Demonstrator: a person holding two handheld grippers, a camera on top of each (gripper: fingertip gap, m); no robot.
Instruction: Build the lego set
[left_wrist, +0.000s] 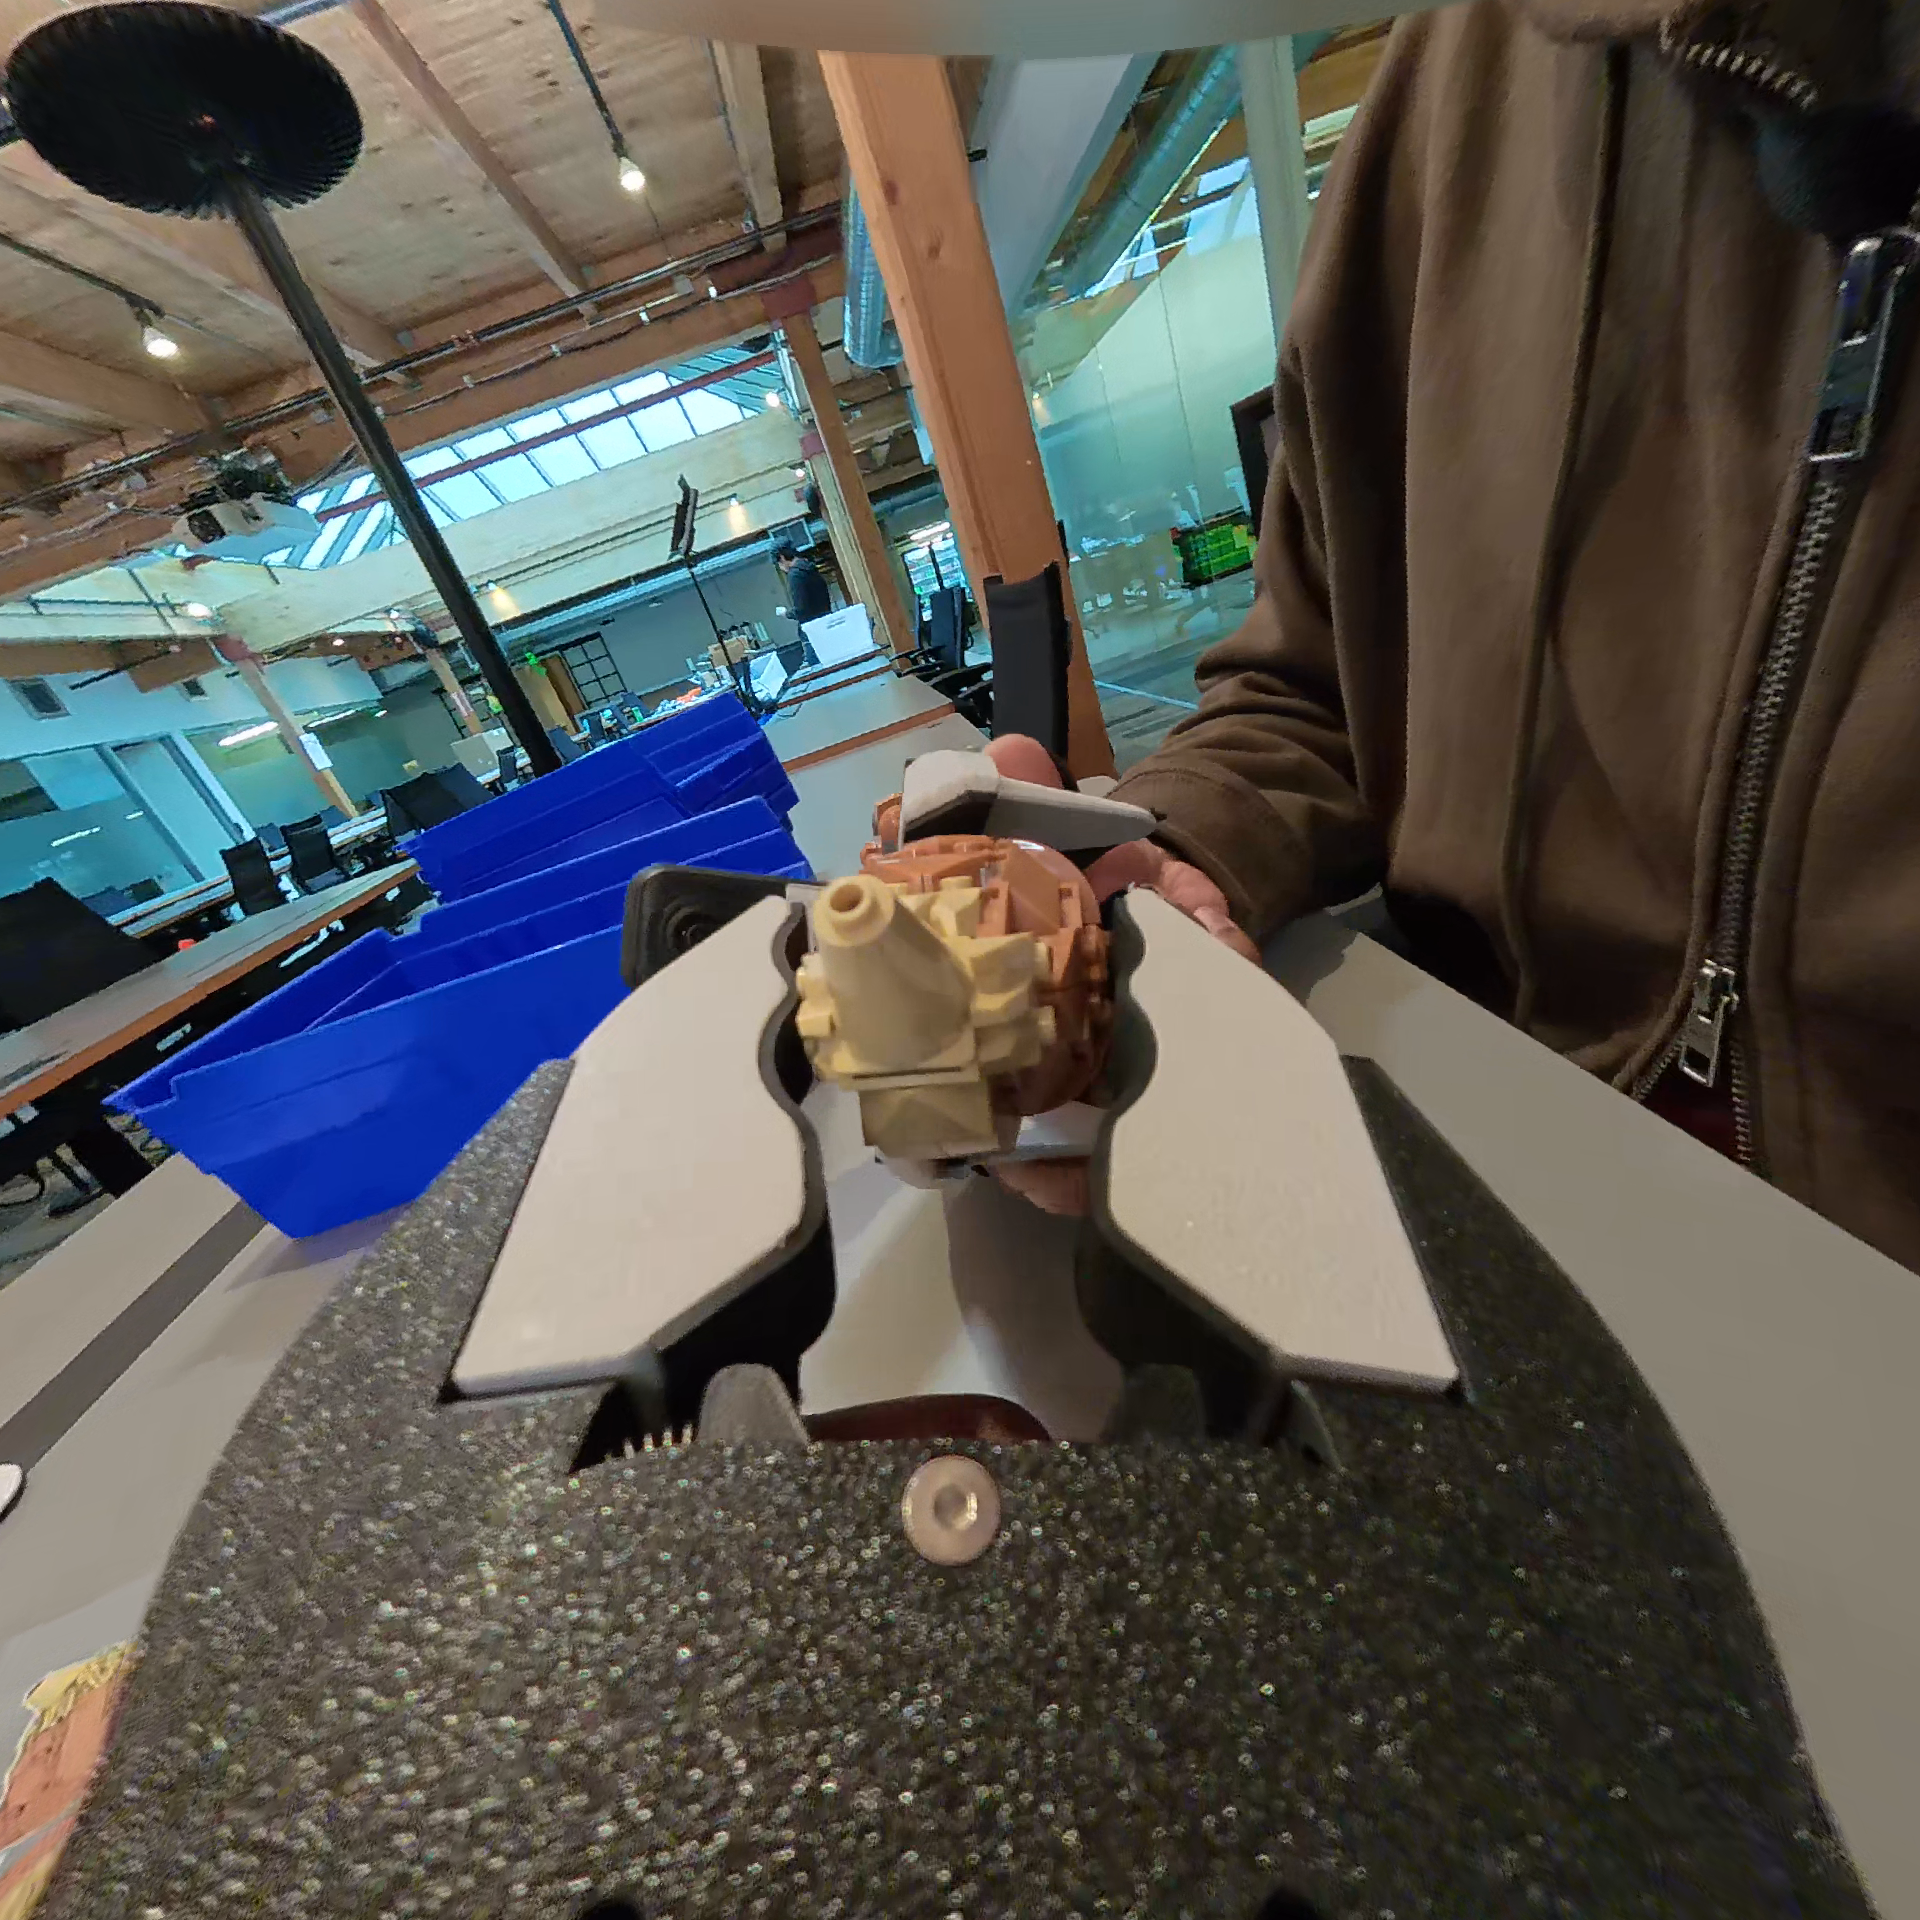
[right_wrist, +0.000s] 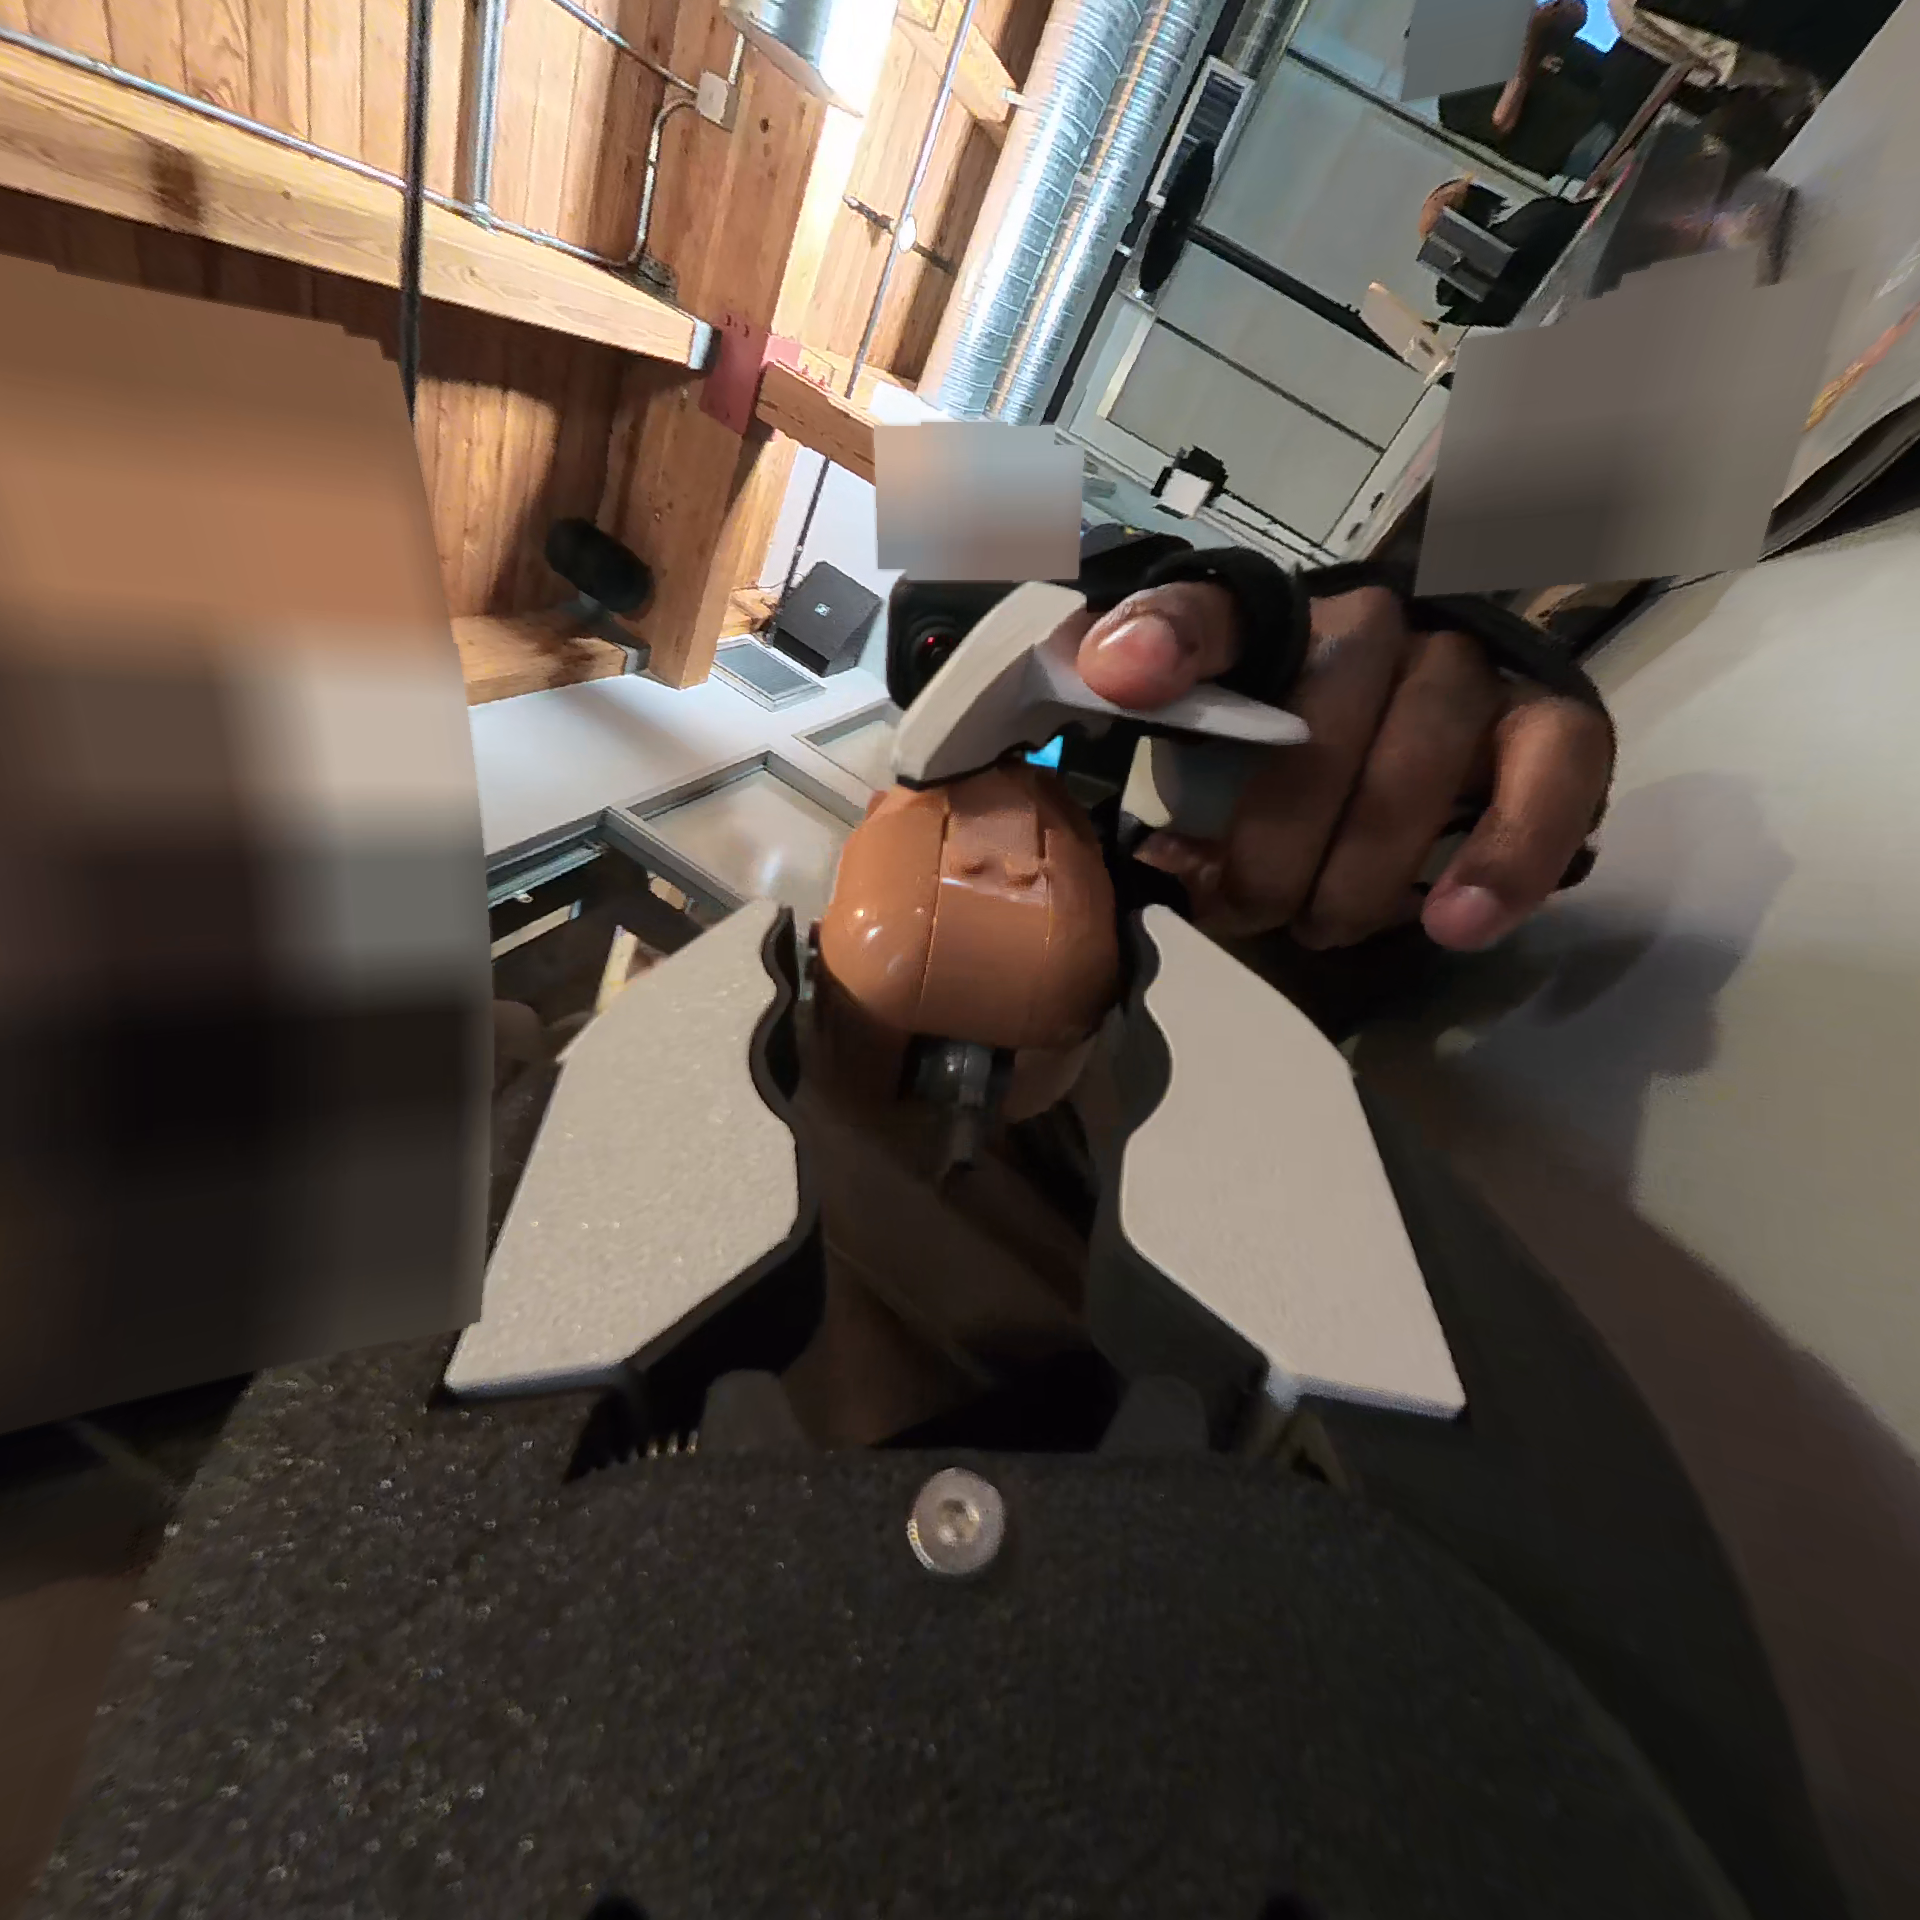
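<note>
A lego model (left_wrist: 925, 1018) with a tan front and a rounded brown back is held up in the air above the grey table (left_wrist: 1621, 1278). My left gripper (left_wrist: 956, 977) is shut on it, one finger on each side. In the right wrist view the model (right_wrist: 966, 935) shows its smooth brown side with a dark grey pin below. My right gripper (right_wrist: 961, 977) is shut on it too. A grey finger of the right gripper (left_wrist: 1039, 810) shows behind the model in the left wrist view. A finger of the left gripper (right_wrist: 987, 675) touches the model's top in the right wrist view, with a hand (right_wrist: 1403, 769) behind it.
Several blue bins (left_wrist: 416, 1018) stand in a row on the table to the left. A person in a brown zipped jacket (left_wrist: 1558, 520) stands close on the right. A black pole (left_wrist: 395, 468) rises behind the bins. A printed booklet corner (left_wrist: 52, 1745) lies at the lower left. Left and right tips are no more than a few centimetres apart.
</note>
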